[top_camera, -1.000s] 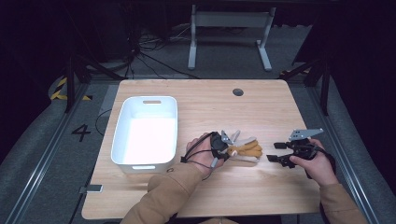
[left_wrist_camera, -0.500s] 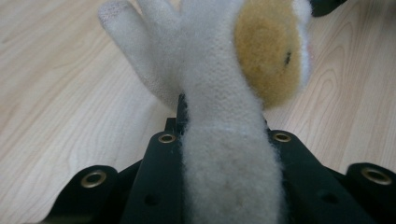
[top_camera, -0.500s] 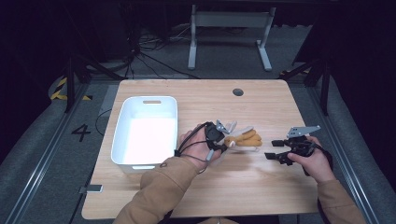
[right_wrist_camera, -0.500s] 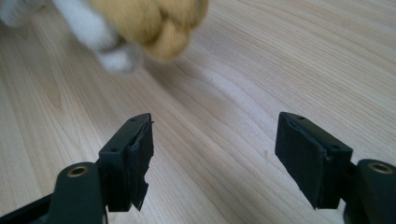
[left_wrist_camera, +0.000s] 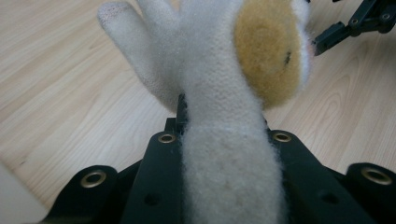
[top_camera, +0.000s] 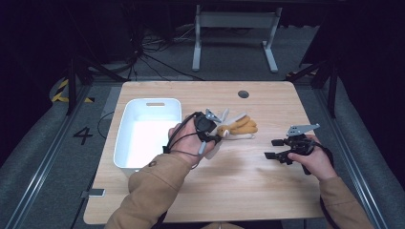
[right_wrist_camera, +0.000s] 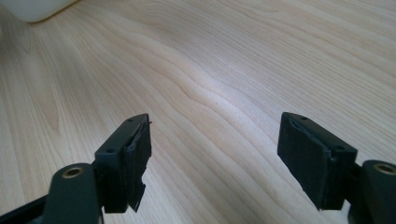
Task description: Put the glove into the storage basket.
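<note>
The left gripper [top_camera: 210, 136] has its jaws clamped on a white and tan plush toy [left_wrist_camera: 224, 93] — a white limb of it is squeezed between the pads, and the tan part hangs just right of the white bin [top_camera: 148, 131]. The toy is off the wooden table [top_camera: 248, 186], close to the bin's right wall. The right gripper [top_camera: 274, 149] stands well to the right of the bin — jaws spread wide, nothing between them, low over bare wood.
</note>
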A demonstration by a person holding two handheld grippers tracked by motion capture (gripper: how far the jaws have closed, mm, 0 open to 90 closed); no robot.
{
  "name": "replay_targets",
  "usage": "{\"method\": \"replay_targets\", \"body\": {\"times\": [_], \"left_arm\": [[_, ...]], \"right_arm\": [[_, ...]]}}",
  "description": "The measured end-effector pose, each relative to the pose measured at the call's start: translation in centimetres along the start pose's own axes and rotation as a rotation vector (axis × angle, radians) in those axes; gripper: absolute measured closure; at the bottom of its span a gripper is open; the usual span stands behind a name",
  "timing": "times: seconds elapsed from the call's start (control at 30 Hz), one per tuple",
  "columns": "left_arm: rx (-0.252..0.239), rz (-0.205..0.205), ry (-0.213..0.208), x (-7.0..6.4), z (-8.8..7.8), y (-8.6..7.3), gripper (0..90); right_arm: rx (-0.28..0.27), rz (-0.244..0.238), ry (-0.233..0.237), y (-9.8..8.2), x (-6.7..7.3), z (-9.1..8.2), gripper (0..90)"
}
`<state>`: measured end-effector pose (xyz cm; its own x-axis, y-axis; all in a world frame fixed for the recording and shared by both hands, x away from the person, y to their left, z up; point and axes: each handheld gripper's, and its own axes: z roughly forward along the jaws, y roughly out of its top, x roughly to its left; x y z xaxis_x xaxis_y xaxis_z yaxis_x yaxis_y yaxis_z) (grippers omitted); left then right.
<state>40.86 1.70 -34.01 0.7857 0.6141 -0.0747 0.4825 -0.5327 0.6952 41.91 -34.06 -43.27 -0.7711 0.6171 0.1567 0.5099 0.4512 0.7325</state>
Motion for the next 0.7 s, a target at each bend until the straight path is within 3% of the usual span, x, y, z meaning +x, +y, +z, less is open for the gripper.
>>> {"method": "replay_targets", "body": {"times": [0.13,0.23,0.37,0.43,0.6,0.63,0.7], "left_arm": [[-0.015,-0.019,0.014,0.6,-1.6,-0.1,76.3],[-0.025,-0.039,0.029,1.1,-2.7,-0.3,76.3],[-0.033,-0.081,0.061,1.8,-4.4,-0.5,76.3],[-0.030,-0.105,0.072,2.1,-5.2,-0.6,76.3],[-0.037,-0.132,0.108,2.9,-6.8,-0.9,76.3],[-0.040,-0.139,0.110,3.1,-7.1,-1.0,76.3],[-0.043,-0.153,0.119,3.5,-7.5,-1.1,76.3]], "right_arm": [[0.004,-0.002,0.013,0.5,-0.1,0.6,29.1],[0.027,0.005,0.036,0.8,-0.2,1.0,40.2],[0.033,0.026,0.082,0.9,-0.2,1.6,42.5],[0.038,0.003,0.072,1.1,-0.3,1.9,44.4],[0.017,0.006,0.087,1.2,-0.4,2.2,45.2],[0.021,0.040,0.103,1.1,-0.4,2.3,48.5],[0.024,0.044,0.105,1.0,-0.4,2.4,48.1]]}}
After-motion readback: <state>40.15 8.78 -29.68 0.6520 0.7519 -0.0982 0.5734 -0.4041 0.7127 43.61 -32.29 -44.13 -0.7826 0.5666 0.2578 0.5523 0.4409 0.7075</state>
